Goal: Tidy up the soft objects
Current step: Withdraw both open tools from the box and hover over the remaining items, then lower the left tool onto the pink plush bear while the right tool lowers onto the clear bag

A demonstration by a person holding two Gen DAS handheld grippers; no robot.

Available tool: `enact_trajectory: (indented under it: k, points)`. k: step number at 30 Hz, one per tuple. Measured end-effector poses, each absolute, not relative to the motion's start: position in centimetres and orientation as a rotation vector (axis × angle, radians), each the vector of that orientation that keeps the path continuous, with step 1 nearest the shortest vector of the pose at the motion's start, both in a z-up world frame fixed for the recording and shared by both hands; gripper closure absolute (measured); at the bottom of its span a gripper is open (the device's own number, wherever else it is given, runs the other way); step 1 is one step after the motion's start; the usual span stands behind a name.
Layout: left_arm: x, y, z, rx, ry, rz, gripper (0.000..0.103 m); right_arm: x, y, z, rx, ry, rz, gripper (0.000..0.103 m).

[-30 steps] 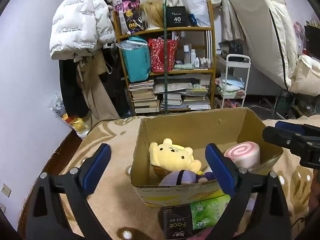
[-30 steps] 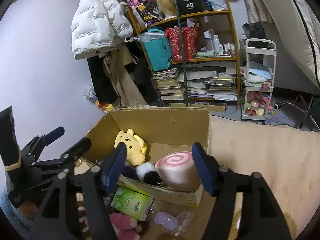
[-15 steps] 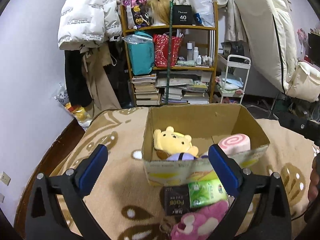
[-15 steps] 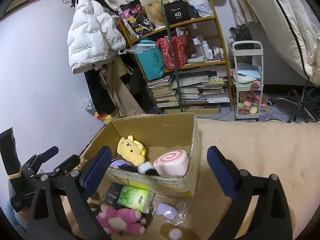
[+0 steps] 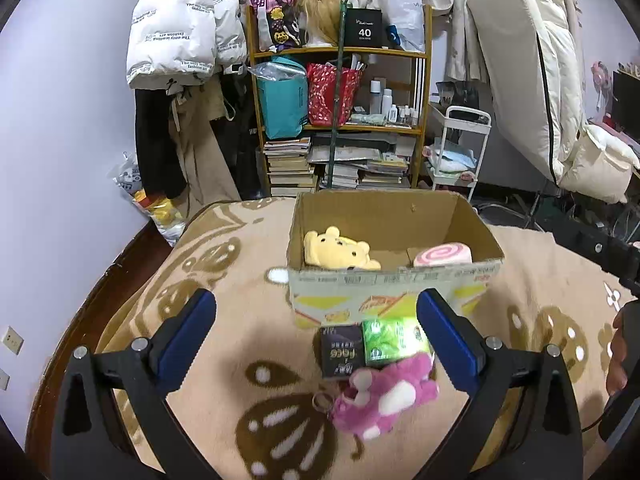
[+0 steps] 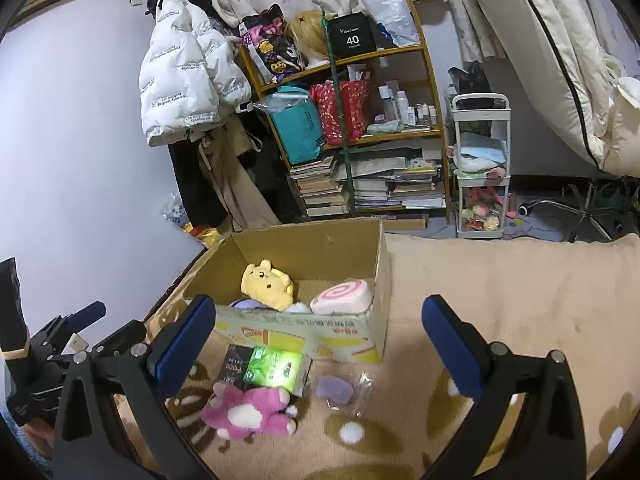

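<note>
A cardboard box point(image 5: 394, 292) point(image 6: 304, 330) stands on the beige blanket and holds a yellow bear plush point(image 5: 334, 246) point(image 6: 266, 284), a pink swirl roll cushion point(image 5: 442, 254) point(image 6: 340, 296) and a purple plush point(image 6: 245, 303). In front of the box lie a pink plush bear point(image 5: 380, 398) point(image 6: 248, 406), a green tissue pack point(image 5: 390, 338) point(image 6: 276, 368), a black pack point(image 5: 342, 350) point(image 6: 236, 364) and a purple heart in a clear bag point(image 6: 336, 388). My left gripper point(image 5: 316, 340) is open and empty, above the pink bear. My right gripper point(image 6: 318, 344) is open and empty, in front of the box.
The patterned blanket point(image 5: 224, 320) point(image 6: 500, 280) covers the surface, with a dark wooden edge point(image 5: 116, 272) at the left. Behind stand a cluttered shelf point(image 5: 340, 120) point(image 6: 360, 132), a white cart point(image 5: 456, 152) point(image 6: 480, 168), hanging coats point(image 5: 180, 40) and a leaning mattress point(image 5: 528, 80).
Both grippers have pulled back and up from the box. The pink bear, the packs and the bagged heart have come fully into view in front of it. Both stay open.
</note>
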State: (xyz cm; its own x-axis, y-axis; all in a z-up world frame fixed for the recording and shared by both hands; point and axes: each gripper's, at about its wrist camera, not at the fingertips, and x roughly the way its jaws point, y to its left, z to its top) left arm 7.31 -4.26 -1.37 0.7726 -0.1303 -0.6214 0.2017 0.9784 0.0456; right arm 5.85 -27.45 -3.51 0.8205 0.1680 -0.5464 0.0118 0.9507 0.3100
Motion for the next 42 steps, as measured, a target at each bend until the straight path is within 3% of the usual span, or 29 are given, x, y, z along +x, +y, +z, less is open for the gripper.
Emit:
enact_trajectory:
  k: [16, 42]
  points:
    - [4.5, -3.8, -2.3, 0.149, 0.727, -0.186, 0.004, 2.8, -25.8, -4.0, 0.257, 0.661, 0.078, 0.000]
    - [9.9, -7.4, -9.7, 0.188, 0.982, -0.283, 0.004, 8.5, -26.7, -11.2, 0.354, 0.861, 0.059, 0.000]
